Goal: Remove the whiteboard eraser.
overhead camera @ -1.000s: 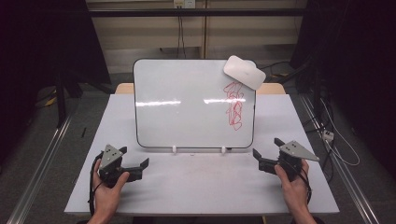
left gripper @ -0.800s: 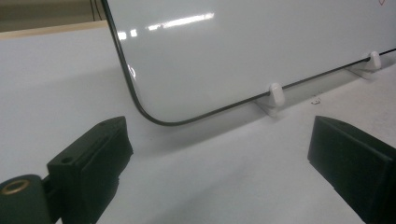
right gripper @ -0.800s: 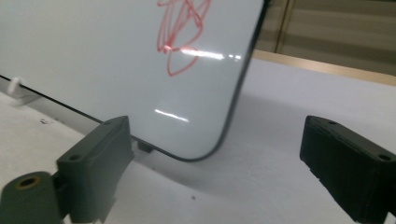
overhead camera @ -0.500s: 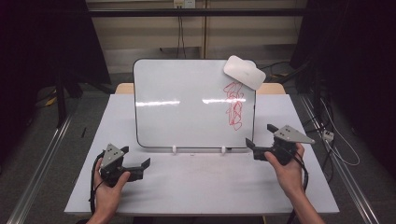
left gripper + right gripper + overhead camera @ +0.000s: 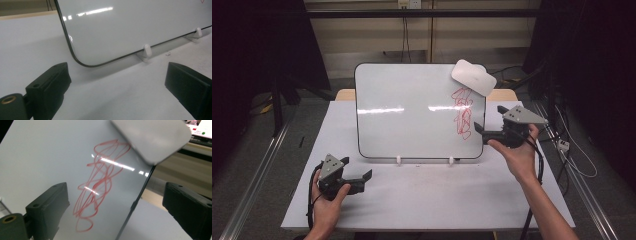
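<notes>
A whiteboard [image 5: 412, 110] stands upright on small white feet [image 5: 147, 51] at the back of the white table [image 5: 437, 195]. Red scribble [image 5: 462, 112] marks its right part, and a white eraser [image 5: 473, 76] sticks to its top right corner. My right gripper [image 5: 478, 131] is raised beside the board's right edge and faces the scribble [image 5: 100, 182] and the eraser [image 5: 152, 135]. It is open; its jaws have just been closing a little, and nothing is gripped between them. Low at the front left, my left gripper [image 5: 367, 176] is open, facing the board's lower left corner [image 5: 75, 53].
The table's front edge lies close to both forearms. Metal rails [image 5: 257, 175] run along the floor on either side of the table. Cables [image 5: 572, 160] trail on the floor to the right. Dark curtains flank the scene.
My right hand has risen from the table and moved toward the board's right edge. The left hand has stayed in place.
</notes>
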{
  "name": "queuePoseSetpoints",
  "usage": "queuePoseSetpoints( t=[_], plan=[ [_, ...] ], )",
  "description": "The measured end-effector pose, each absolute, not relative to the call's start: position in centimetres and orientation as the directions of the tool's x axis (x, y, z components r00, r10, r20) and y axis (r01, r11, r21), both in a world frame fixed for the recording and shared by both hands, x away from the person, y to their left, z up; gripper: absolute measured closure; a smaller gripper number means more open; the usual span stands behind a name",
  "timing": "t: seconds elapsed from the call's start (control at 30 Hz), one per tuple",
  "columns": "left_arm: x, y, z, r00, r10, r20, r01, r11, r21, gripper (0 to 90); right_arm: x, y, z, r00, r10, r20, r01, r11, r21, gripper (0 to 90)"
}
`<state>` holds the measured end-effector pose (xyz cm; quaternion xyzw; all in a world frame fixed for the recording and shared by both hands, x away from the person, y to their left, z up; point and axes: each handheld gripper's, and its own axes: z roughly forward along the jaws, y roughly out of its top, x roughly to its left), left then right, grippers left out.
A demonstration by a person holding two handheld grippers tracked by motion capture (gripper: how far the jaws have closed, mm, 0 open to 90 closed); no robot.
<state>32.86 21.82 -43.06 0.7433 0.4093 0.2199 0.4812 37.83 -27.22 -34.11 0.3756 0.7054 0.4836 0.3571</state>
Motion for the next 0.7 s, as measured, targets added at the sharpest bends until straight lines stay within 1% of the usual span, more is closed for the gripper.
queuePoseSetpoints(
  t=[0.13,0.17,0.27,0.3,0.43,0.5,0.53,0.7],
  plan=[
    [32.8,21.8,-43.1,0.573,0.817,-0.066,0.398,-0.207,0.894,5.7,38.9,-27.2,-33.0,-0.457,0.873,-0.173,0.177,0.279,0.944,8.6],
    [32.8,21.8,-43.1,0.573,0.817,-0.066,0.398,-0.207,0.894,5.7,39.8,-27.1,-32.1,-0.447,0.872,-0.199,0.168,0.3,0.939,9.2],
    [32.8,21.9,-43.0,0.576,0.816,-0.058,0.395,-0.216,0.893,5.7,40.8,-26.8,-31.1,-0.445,0.864,-0.236,0.156,0.335,0.929,12.0],
    [32.9,21.8,-43.0,0.57,0.818,-0.069,0.396,-0.201,0.896,5.7,41.1,-26.7,-30.7,-0.445,0.862,-0.244,0.157,0.344,0.926,12.2],
    [32.9,21.8,-43.1,0.573,0.817,-0.066,0.399,-0.207,0.894,5.7,42.4,-26.1,-29.5,-0.436,0.848,-0.301,0.153,0.4,0.904,13.4],
    [32.9,21.8,-43.1,0.575,0.816,-0.068,0.398,-0.206,0.894,5.7,42.6,-26.0,-29.2,-0.434,0.847,-0.306,0.153,0.404,0.902,13.5],
    [32.9,21.8,-43.1,0.575,0.816,-0.067,0.397,-0.206,0.894,5.7,43.2,-25.8,-28.5,-0.426,0.842,-0.33,0.155,0.427,0.891,13.9],
    [32.9,21.8,-43.1,0.574,0.816,-0.068,0.397,-0.205,0.895,5.7,44.2,-25.4,-27.8,-0.431,0.823,-0.371,0.159,0.474,0.866,14.8]
  ],
)
